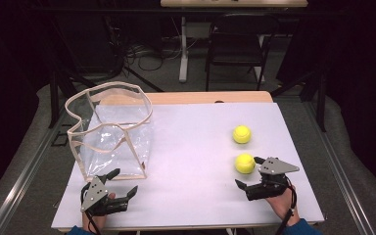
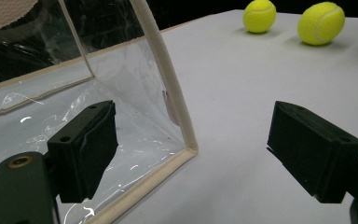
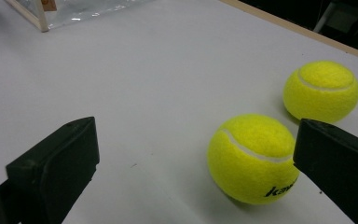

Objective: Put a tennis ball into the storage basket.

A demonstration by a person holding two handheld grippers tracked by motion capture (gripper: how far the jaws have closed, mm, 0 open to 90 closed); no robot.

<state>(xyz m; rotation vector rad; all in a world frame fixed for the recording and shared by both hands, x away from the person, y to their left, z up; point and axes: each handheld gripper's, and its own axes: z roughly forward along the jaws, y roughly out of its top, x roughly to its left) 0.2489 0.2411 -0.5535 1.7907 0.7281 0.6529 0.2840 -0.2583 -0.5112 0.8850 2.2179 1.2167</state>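
Left tongs rest at the near left of the white surface, jaws spread wide and holding nothing. Their near-left jaw tip lies just beside the near edge of the clear bag. The left gripper view shows what the high view does not: the bag's cream-trimmed corner stands between the two jaws, nearer the left one, with no contact that can be confirmed.

Right tongs rest at the near right, jaws likewise wide apart and empty. The near tennis ball sits just beside the far jaw. The right gripper view shows that ball partly overlapped by the right jaw, with dark lettering low on its side, which the high view does not resolve. Whether jaw and ball touch cannot be told.

The far tennis ball lies near the first, apart from it, farther back on the surface.

The bag stands upright at the far left, mouth open. Nothing is seen inside it through the clear walls.
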